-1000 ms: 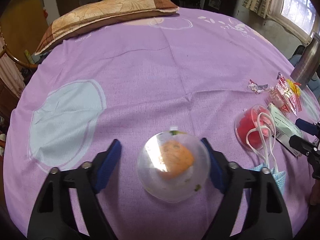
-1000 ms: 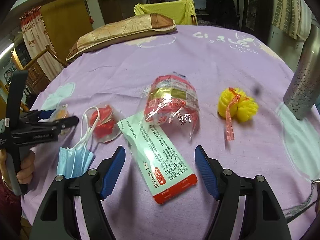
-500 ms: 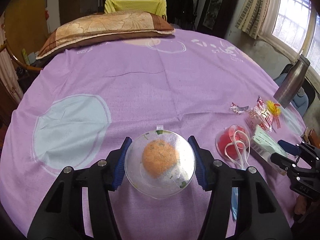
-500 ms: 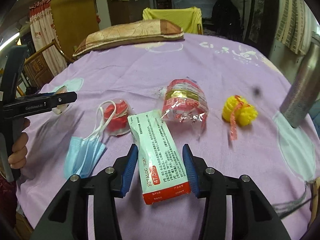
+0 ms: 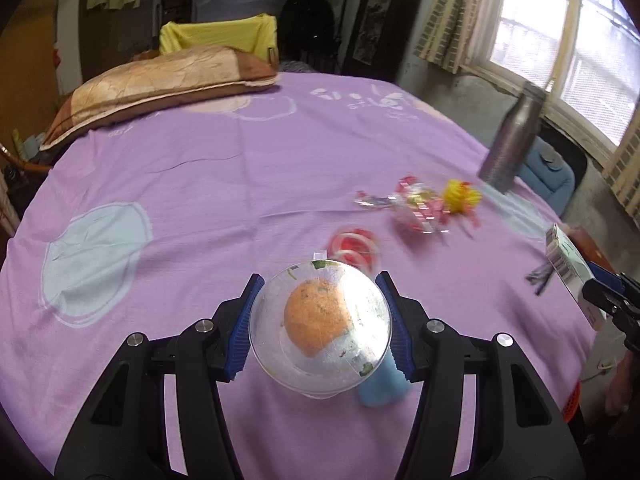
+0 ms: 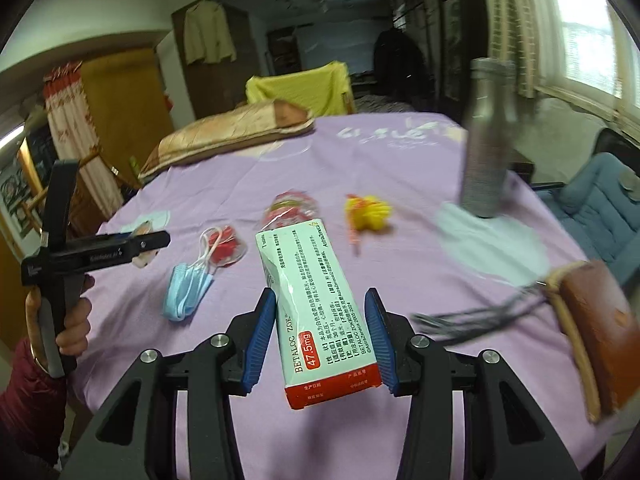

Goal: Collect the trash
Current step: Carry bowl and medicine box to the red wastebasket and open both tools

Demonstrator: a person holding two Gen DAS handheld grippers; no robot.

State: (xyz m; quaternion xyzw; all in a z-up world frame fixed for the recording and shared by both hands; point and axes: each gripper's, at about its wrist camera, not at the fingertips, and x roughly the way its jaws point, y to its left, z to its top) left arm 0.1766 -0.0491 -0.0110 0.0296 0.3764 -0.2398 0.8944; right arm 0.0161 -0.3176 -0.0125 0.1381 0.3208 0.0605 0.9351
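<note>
Two items held clear of the purple bedsheet (image 5: pixel 248 168).
The left gripper (image 5: pixel 320 322) is clamped on the plastic cup (image 5: pixel 320 320), the right gripper (image 6: pixel 320 338) on the medicine box (image 6: pixel 316 304); the tilted box may slip out.

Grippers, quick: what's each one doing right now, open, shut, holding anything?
Left gripper: shut on the clear plastic bowl with orange residue.
Right gripper: shut on the medicine box.
</note>
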